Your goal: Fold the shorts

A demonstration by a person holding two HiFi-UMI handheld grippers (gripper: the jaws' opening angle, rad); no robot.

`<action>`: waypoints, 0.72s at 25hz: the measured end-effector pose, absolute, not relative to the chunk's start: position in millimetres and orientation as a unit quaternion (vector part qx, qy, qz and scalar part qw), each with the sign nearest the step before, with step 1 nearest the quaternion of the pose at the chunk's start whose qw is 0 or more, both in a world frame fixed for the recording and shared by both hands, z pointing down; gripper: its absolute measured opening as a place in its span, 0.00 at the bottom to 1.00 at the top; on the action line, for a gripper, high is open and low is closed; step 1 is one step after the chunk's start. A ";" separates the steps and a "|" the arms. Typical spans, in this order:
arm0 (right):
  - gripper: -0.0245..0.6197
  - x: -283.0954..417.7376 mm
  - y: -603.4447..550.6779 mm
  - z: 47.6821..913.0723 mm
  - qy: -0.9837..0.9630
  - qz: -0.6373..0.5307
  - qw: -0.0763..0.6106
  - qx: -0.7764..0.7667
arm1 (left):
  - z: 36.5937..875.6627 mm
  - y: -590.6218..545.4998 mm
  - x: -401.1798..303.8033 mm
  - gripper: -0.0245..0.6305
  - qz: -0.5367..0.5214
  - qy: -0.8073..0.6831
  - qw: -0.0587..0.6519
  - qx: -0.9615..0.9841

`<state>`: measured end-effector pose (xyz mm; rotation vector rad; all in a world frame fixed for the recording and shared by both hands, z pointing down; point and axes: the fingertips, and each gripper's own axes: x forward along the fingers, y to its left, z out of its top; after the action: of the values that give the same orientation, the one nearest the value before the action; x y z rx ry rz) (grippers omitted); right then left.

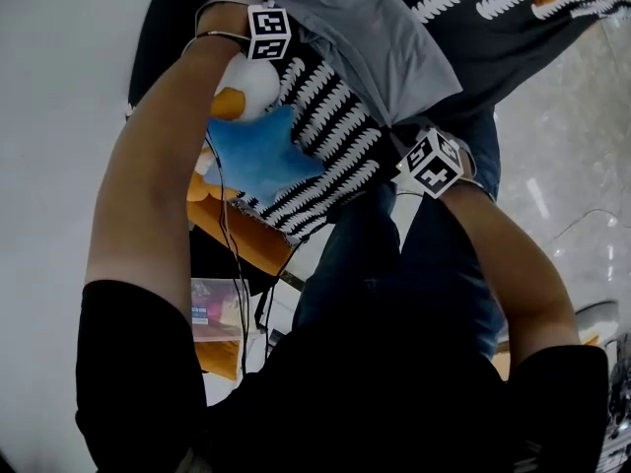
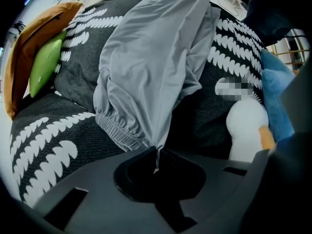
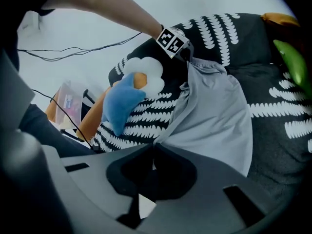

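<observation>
The grey shorts [image 1: 370, 42] hang spread over a black sofa with white leaf print [image 1: 335, 146]. My left gripper [image 2: 157, 161] is shut on one corner of the shorts [image 2: 151, 67], whose elastic waistband bunches at the lower left. My right gripper [image 3: 152, 156] is shut on another corner of the shorts [image 3: 214, 116], which stretch away to the left gripper's marker cube [image 3: 171, 41]. In the head view the left marker cube [image 1: 268, 32] sits at the top and the right marker cube [image 1: 432, 162] at the middle right.
A blue and white plush toy [image 1: 251, 136] lies on the sofa beside the left forearm. A green cushion [image 2: 45, 65] and an orange cushion [image 2: 29, 43] rest at the sofa's far end. Black cables [image 3: 73, 48] cross the pale floor. A clear packet [image 1: 212, 308] lies below the sofa.
</observation>
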<state>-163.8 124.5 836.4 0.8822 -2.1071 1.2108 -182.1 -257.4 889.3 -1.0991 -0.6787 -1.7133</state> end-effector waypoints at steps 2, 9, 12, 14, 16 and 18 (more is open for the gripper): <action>0.06 -173.6 127.9 844.1 -0.785 0.450 0.281 0.319 | 892.0 -251.3 -193.5 0.08 -0.700 -0.275 0.478 -0.453; 0.06 -179.1 141.6 830.3 -0.792 0.445 0.310 0.282 | 860.9 -256.2 -175.0 0.08 -0.677 -0.263 0.522 -0.448; 0.06 -189.5 152.5 847.5 -0.789 0.444 0.325 0.271 | 868.5 -257.0 -181.0 0.09 -0.682 -0.257 0.520 -0.446; 0.14 -193.4 157.7 859.8 -0.786 0.449 0.332 0.264 | 873.8 -255.1 -186.7 0.17 -0.691 -0.252 0.508 -0.449; 0.26 -189.6 155.1 863.0 -0.785 0.456 0.327 0.262 | 872.5 -256.1 -187.5 0.31 -0.699 -0.248 0.498 -0.450; 0.30 -178.9 148.6 858.5 -0.786 0.455 0.322 0.267 | 867.7 -256.4 -184.3 0.38 -0.704 -0.244 0.489 -0.455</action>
<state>-178.9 148.6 858.5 0.7007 -2.0647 1.1961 -184.3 -256.4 867.7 -1.1049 -0.5919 -1.7098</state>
